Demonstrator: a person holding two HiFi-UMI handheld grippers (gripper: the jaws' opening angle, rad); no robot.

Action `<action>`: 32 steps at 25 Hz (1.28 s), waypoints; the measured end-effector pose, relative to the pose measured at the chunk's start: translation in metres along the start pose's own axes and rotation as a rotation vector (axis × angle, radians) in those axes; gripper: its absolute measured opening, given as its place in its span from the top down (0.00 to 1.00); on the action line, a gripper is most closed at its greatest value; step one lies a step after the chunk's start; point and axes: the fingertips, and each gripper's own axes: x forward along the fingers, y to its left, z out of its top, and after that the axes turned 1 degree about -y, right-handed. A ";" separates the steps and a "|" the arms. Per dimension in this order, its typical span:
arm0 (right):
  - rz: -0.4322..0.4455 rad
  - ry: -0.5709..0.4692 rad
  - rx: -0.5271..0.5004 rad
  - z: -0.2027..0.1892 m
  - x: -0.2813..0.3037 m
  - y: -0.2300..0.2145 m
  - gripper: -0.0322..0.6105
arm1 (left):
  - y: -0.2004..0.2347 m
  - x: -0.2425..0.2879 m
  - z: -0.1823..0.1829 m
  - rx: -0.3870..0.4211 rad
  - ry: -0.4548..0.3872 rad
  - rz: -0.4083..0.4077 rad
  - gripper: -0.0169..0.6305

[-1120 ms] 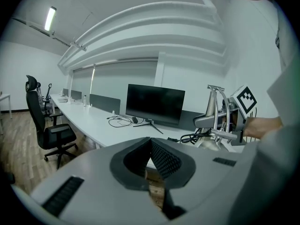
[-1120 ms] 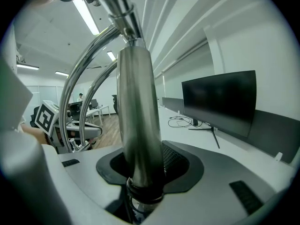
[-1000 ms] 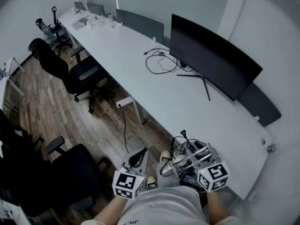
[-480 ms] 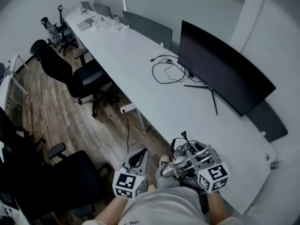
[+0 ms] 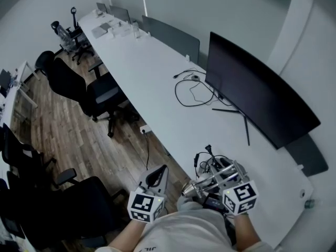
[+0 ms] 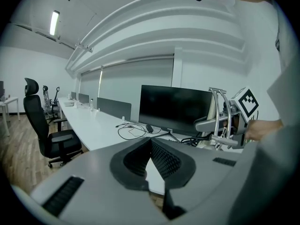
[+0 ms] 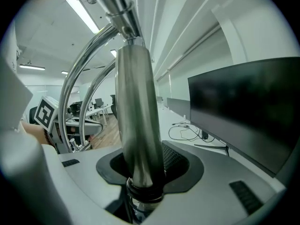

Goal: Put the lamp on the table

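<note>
Monitor [image 5: 257,88] drifted rightward above desk [image 5: 157,83] — left gripper [image 6: 151,144] jaws closed; right gripper [image 7: 143,165] jaws clamp lamp [image 7: 133,102].

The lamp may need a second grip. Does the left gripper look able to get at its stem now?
Probably yes: the left gripper, empty with jaws shut, is beside the lamp that the right gripper clamps, nothing between them.

monitor [image 5: 260,93] and table [image 5: 157,83] shifted lower-right
</note>
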 end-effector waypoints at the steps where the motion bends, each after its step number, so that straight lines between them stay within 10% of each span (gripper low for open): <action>1: 0.003 -0.003 -0.003 0.004 0.006 -0.005 0.69 | 0.002 0.008 0.003 0.001 0.002 0.002 0.97; 32: -0.107 0.053 0.039 0.040 0.094 -0.075 0.69 | 0.045 0.140 0.042 0.062 0.060 -0.176 0.97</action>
